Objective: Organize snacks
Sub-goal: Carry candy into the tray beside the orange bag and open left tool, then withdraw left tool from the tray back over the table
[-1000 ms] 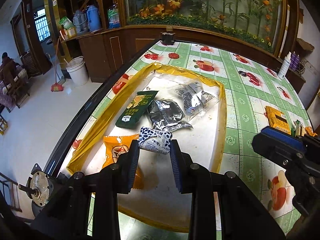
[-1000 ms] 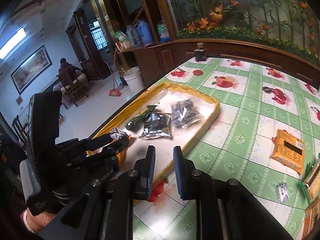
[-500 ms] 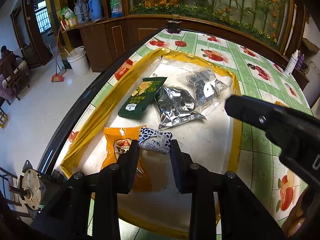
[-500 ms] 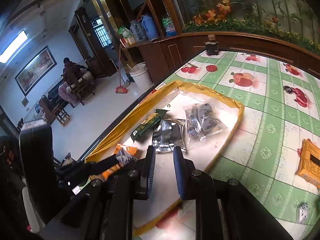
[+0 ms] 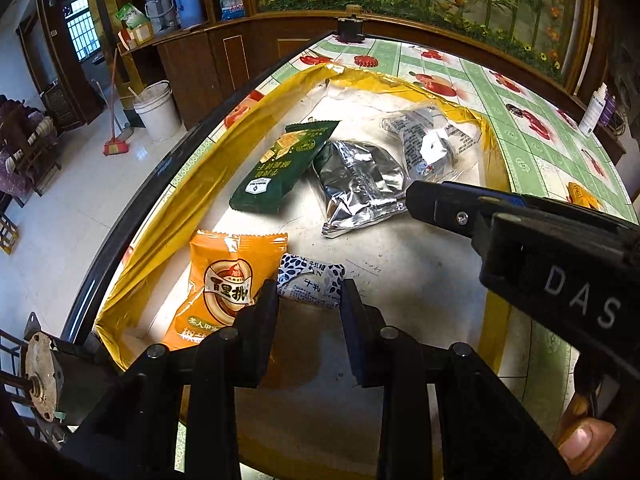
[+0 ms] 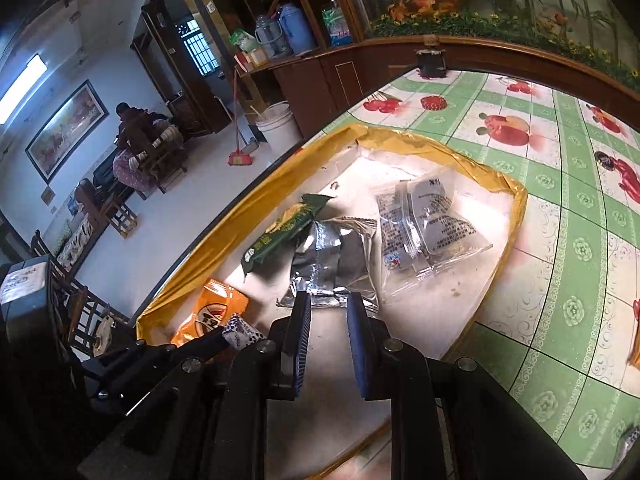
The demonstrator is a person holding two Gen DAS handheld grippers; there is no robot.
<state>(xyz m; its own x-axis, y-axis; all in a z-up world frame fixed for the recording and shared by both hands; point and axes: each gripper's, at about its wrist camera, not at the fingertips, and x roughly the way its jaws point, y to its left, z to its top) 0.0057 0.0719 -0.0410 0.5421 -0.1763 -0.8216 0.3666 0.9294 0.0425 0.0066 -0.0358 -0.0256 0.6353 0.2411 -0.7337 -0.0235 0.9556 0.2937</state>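
Note:
My left gripper (image 5: 308, 300) is shut on a small blue-and-white patterned snack packet (image 5: 311, 283), held low over the gold-rimmed tray (image 5: 168, 200). In the tray lie an orange packet (image 5: 224, 284), a dark green packet (image 5: 280, 168), a silver foil packet (image 5: 356, 180) and a clear bag of grey packets (image 5: 428, 144). My right gripper (image 6: 328, 312) is slightly open and empty, with its tips at the near edge of the silver foil packet (image 6: 336, 260). It shows in the left wrist view (image 5: 440, 200) next to that packet.
The tray (image 6: 516, 216) sits at the left edge of a green fruit-print table (image 6: 560, 280). An orange box (image 5: 582, 196) lies on the table to the right. A dark jar (image 6: 430, 62) stands at the far end. Beyond the left edge is open floor with a white bucket (image 5: 156, 112).
My right gripper has moved left and forward over the tray to the silver foil packet. My left gripper has come lower and closer to the tray, still holding the patterned packet.

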